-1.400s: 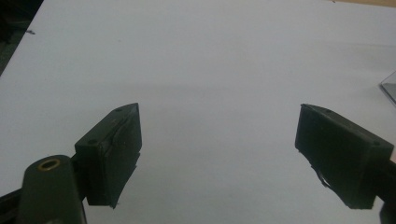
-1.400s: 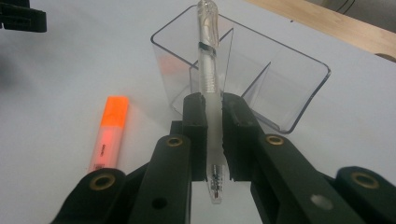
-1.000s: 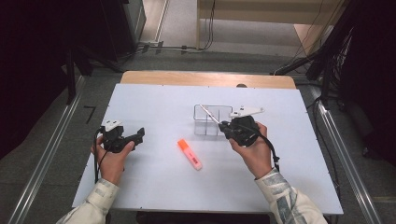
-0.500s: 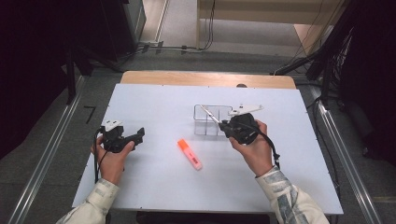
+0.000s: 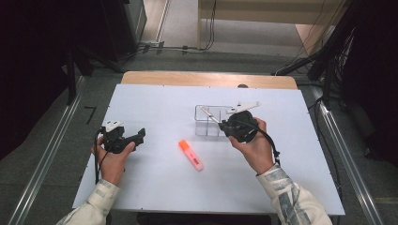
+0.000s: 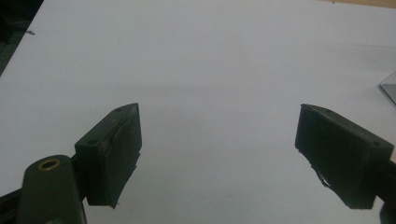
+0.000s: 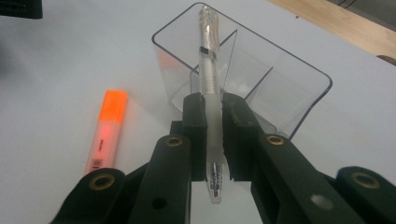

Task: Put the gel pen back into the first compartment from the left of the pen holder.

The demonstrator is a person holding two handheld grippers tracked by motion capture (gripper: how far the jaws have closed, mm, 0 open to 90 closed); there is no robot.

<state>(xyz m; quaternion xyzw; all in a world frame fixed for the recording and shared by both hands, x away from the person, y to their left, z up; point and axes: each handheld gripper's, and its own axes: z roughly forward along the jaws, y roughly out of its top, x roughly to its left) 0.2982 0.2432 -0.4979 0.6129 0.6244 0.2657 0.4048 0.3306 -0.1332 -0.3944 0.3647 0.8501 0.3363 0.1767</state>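
1. Pen [image 5: 210, 115], in the high view, is clamped in the right gripper [image 5: 224, 124] and slants over the near wall of the clear holder [image 5: 202, 127] on the white worktop [image 5: 159, 187]. The orange highlighter [image 5: 190, 154] lies flat, apart from both hands. The left gripper [image 5: 139, 136] rests at the worktop's left side, well apart from everything.

2. In the left gripper view, the left gripper [image 6: 217, 154] stands released, its jaws wide with bare worktop [image 6: 201, 70] between them.

3. In the right gripper view, the right gripper [image 7: 214, 135] is clenched on the pen [image 7: 208, 70] at mid-barrel, the far end reaching above a compartment of the holder [image 7: 303, 100]. The highlighter [image 7: 108, 128] lies to the left. The pen looks light, stiff and smooth, so it may slide or pivot between the pads; a mid-barrel hold seems the steadiest. The thin-walled holder would probably shift if knocked.
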